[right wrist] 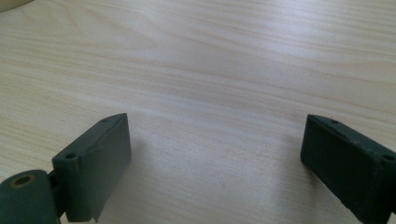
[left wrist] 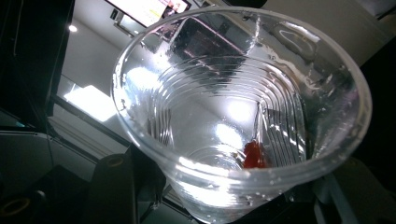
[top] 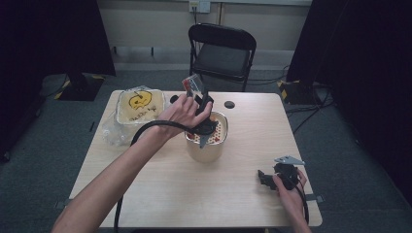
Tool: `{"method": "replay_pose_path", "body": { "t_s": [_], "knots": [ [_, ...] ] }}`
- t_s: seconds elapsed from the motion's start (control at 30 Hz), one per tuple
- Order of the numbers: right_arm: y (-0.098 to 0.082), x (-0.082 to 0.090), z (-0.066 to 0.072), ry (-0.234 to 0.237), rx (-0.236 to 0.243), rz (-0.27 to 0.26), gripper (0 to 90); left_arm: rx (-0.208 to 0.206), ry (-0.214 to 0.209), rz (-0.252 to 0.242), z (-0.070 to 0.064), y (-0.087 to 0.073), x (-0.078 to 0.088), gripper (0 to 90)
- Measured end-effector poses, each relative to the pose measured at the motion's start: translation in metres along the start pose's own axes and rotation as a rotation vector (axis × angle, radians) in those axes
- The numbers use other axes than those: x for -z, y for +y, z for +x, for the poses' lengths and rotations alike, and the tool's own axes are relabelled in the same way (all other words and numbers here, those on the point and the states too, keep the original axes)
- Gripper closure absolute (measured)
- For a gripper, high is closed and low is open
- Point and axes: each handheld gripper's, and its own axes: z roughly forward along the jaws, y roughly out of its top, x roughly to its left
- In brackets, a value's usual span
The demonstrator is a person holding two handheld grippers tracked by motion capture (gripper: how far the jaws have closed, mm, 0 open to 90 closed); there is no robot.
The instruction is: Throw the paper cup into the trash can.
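**Carefully: emptying the clear cup**

Left tool (top: 200,104) grips a clear plastic cup (left wrist: 243,116), held above the beige pot (top: 206,145) at mid-surface; a red bit (left wrist: 254,156) clings inside. Keep the mouth over the pot. Right tool (top: 268,179) rests wide open near the front right corner. Yellow marks on the wrapped tub (top: 138,104) are unreadable.

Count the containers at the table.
3: a clear plastic cup held up in the left gripper, a beige canister mid-table, a lidded food tub far left.

Glossy clear plastic cup (left wrist: 243,116); matt pale wood table (right wrist: 224,70).
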Motion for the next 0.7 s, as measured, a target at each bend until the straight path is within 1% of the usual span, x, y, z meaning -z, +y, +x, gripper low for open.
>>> {"method": "replay_pose_path", "body": {
  "t_s": [0.07, 0.1, 0.17, 0.2, 0.23, 0.27, 0.37, 0.4, 0.43, 0.47, 0.5, 0.53, 0.57, 0.6, 0.63, 0.67, 0.7],
  "knots": [
    [0.000, 0.000, 0.000, 0.001, 0.000, 0.000, 7.8, 0.003, 0.008, 0.002, 0.000, -0.001, -0.001, 44.0],
    [0.000, 0.000, 0.000, 0.001, 0.003, 0.002, 7.8, -0.005, 0.010, 0.020, 0.001, -0.001, 0.000, 44.1],
    [0.000, 0.000, 0.000, 0.002, 0.004, 0.001, 7.8, -0.005, 0.018, 0.013, 0.001, -0.002, -0.001, 44.4],
    [0.000, 0.000, 0.000, 0.001, 0.003, 0.001, 7.8, 0.025, 0.043, 0.009, 0.001, -0.002, 0.000, 44.4],
    [0.000, 0.000, 0.000, 0.001, 0.003, 0.001, 7.8, 0.037, 0.027, 0.005, 0.002, -0.002, 0.001, 44.3],
    [0.000, 0.000, 0.000, 0.001, 0.002, 0.002, 7.8, 0.077, 0.021, -0.003, 0.003, -0.004, 0.000, 44.3],
    [0.000, 0.000, 0.000, 0.002, 0.003, 0.001, 7.8, 0.067, 0.015, -0.003, 0.002, -0.003, 0.002, 44.4],
    [0.000, 0.000, 0.000, 0.002, 0.003, 0.001, 7.8, 0.088, -0.001, -0.032, -0.001, -0.002, 0.002, 44.4],
    [0.000, 0.000, 0.000, 0.002, 0.003, 0.001, 7.9, 0.122, -0.016, -0.041, -0.001, -0.002, 0.001, 44.3],
    [0.000, 0.000, 0.000, 0.002, 0.003, 0.001, 7.8, 0.277, -0.083, -0.099, 0.003, -0.004, 0.001, 44.3],
    [0.000, 0.000, 0.000, 0.002, 0.003, 0.001, 7.8, 0.277, -0.083, -0.099, 0.003, -0.004, 0.001, 44.3],
    [0.000, 0.000, 0.000, 0.001, 0.002, 0.001, 7.8, 0.345, -0.119, -0.114, 0.004, -0.005, 0.000, 44.4],
    [0.000, 0.000, 0.000, 0.001, 0.002, 0.001, 7.8, 0.397, -0.144, -0.114, 0.005, -0.007, -0.001, 44.4],
    [0.000, 0.000, 0.000, 0.001, 0.003, 0.001, 7.8, 0.490, -0.184, -0.136, 0.005, -0.008, -0.003, 44.4],
    [0.000, 0.000, 0.000, 0.001, 0.003, 0.001, 7.8, 0.563, -0.226, -0.162, 0.005, -0.010, -0.005, 44.4],
    [0.000, 0.000, 0.000, 0.001, 0.003, 0.001, 7.8, 0.618, -0.241, -0.187, 0.004, -0.012, -0.006, 44.5],
    [0.000, 0.000, 0.000, 0.001, 0.002, 0.001, 7.8, 0.705, -0.285, -0.216, 0.003, -0.015, -0.008, 44.5]
  ]
}}
